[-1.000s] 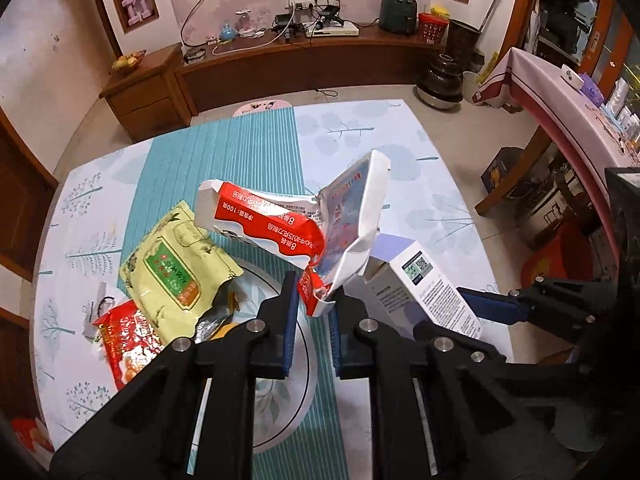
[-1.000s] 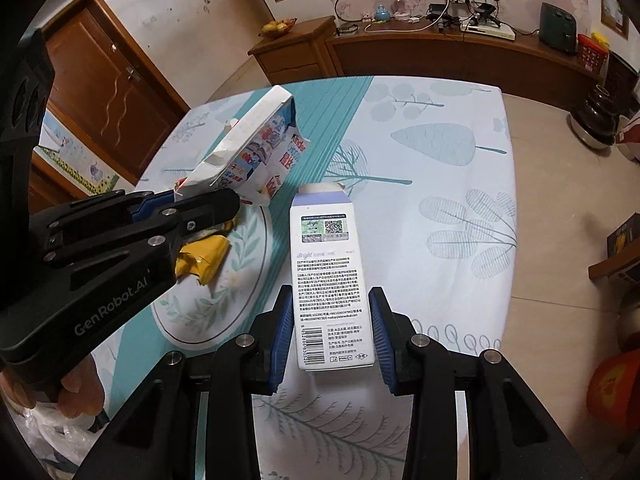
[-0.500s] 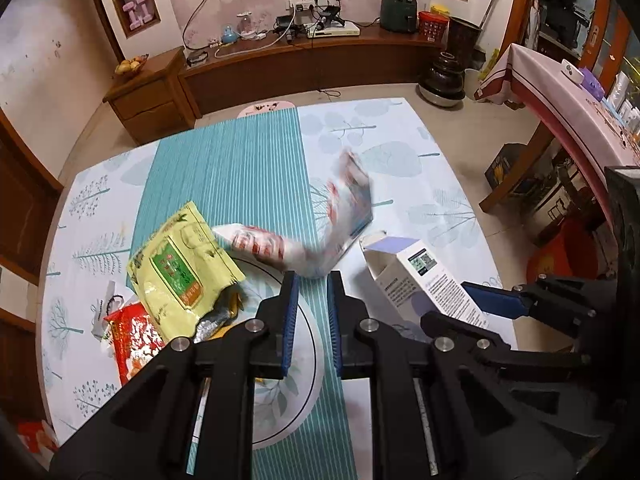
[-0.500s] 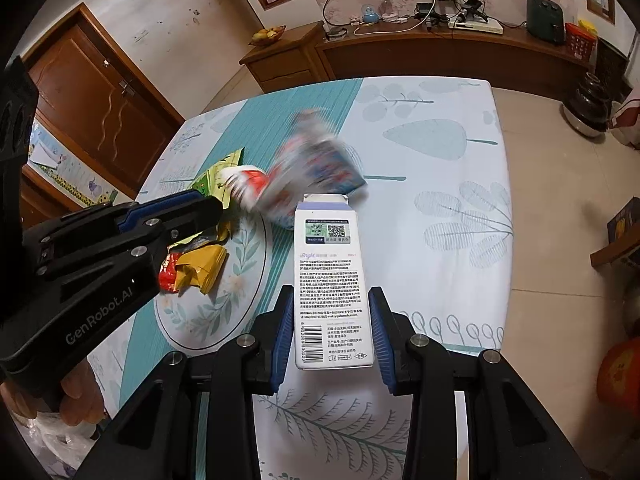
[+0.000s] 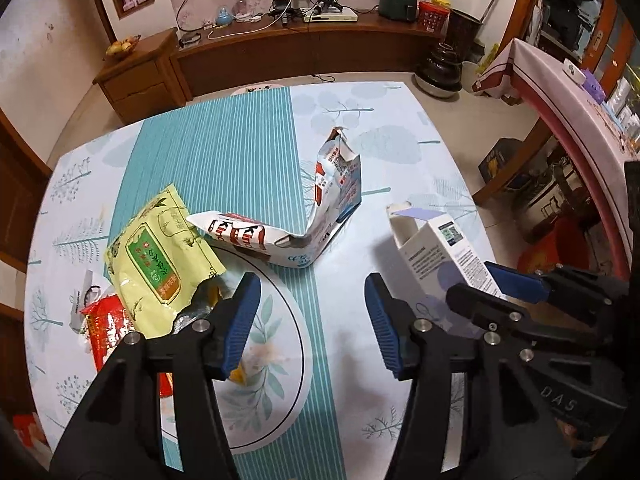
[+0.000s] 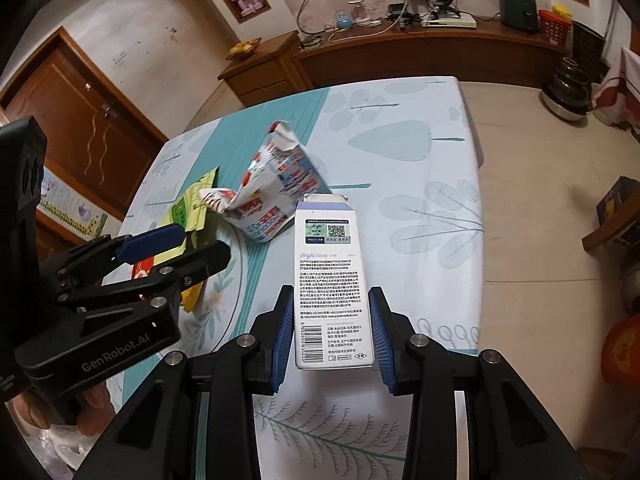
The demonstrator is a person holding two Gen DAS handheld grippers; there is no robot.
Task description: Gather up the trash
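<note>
A lived-in home living room. A long wooden media cabinet [image 5: 280,46] runs along a pink wall, carrying a set-top box [image 5: 330,16], cables and a power strip. A bowl of fruit [image 5: 122,44] sits on a side cabinet. Wall niches, a panelled wooden door [image 6: 80,128], tiled floor and a dining table under a leaf-print cloth [image 5: 400,128] complete it.

The left gripper [image 5: 312,316] points steeply down with its blue pads [image 5: 240,320] apart; the jaws have just been opening and nothing is between them. The right gripper [image 6: 330,328] also tilts down, its pads [image 6: 285,332] pressed on both sides of a box [image 6: 330,276]. Fingers [image 6: 94,408] of the left hand show under the left gripper's body.
</note>
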